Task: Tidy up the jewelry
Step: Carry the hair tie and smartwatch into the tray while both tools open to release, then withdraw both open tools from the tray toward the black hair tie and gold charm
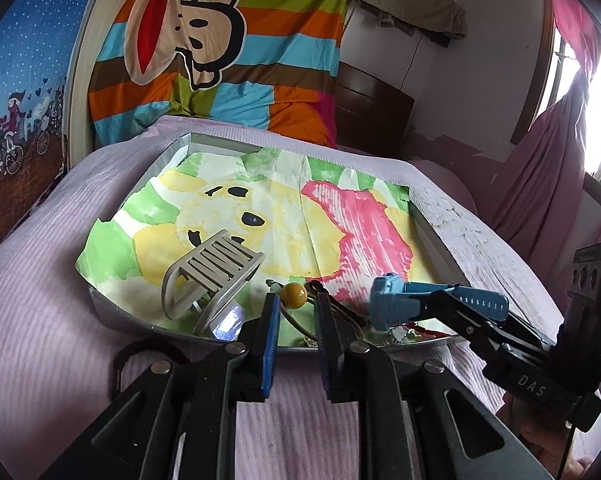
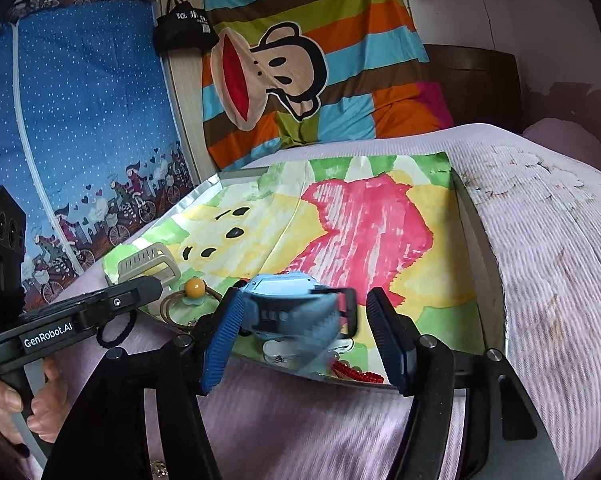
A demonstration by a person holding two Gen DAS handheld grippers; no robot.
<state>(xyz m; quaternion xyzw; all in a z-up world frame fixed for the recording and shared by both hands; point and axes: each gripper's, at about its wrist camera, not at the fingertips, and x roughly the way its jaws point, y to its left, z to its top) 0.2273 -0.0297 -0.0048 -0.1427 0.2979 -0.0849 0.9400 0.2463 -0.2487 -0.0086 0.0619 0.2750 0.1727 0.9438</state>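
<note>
left hand-held gripper (image 1: 298, 308) spread, hovering over amber bead tie (image 1: 293, 295) | right hand-held gripper (image 2: 304, 312) spread; blurred blue rubbery watch (image 2: 296, 308) sitting between its ribbed pads at tray's (image 1: 112, 304) near edge

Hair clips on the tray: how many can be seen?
1. The beige hair clip lies at the tray's near left corner, left of the yellow bead hair tie. More may hide in the cluttered near edge.

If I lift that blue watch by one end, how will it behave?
The blue watch would probably flop: its strap looks like soft rubber. The chunky case likely makes it head-heavy, so it may swing. The right gripper's ribbed pads should limit slipping.
</note>
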